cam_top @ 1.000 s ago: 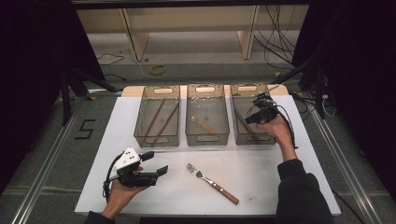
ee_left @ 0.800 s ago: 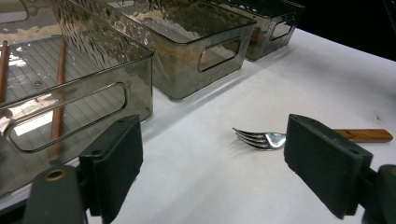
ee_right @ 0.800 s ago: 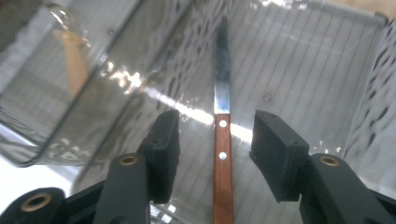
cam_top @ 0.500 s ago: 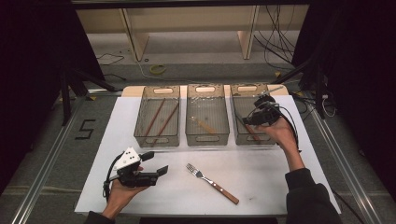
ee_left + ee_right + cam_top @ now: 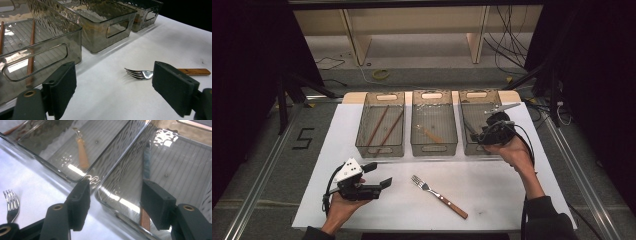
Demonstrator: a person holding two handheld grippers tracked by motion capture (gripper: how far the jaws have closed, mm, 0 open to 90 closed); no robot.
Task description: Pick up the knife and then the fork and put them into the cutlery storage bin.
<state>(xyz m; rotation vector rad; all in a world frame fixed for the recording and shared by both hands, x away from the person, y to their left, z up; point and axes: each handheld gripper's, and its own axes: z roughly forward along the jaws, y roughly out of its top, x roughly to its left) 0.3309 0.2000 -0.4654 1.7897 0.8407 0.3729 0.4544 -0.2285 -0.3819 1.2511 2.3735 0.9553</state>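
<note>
Steel and wood make up the knife (image 5: 145,167) lying along the floor of the right-hand bin (image 5: 472,97), and we judge we have just set it there, since our right gripper (image 5: 478,134) hangs over that bin's near end with its jaws spread and nothing between them; they have just been opening. Sorting seems to be the reason for the layout: three smoky clear bins stand in a row along the far edge of the white sheet (image 5: 512,200), each for one kind of utensil. In the middle bin (image 5: 434,148) lies a piece with a pale wooden handle (image 5: 430,133) whose kind we cannot make out, and in the left bin (image 5: 380,149) two brown chopsticks (image 5: 383,127). One fork (image 5: 439,196) with a wooden handle lies on the sheet near its near edge, tines toward the left bin, and it looks to be the last piece to sort. Our left gripper (image 5: 379,176) rests by the near left corner, jaws wide apart and empty, pointed at the fork as if ready for it. As for writing, we read only a dark "5" (image 5: 303,138) taped on the grey tabletop left of the sheet; the bins and utensils show no brand or label.
</note>
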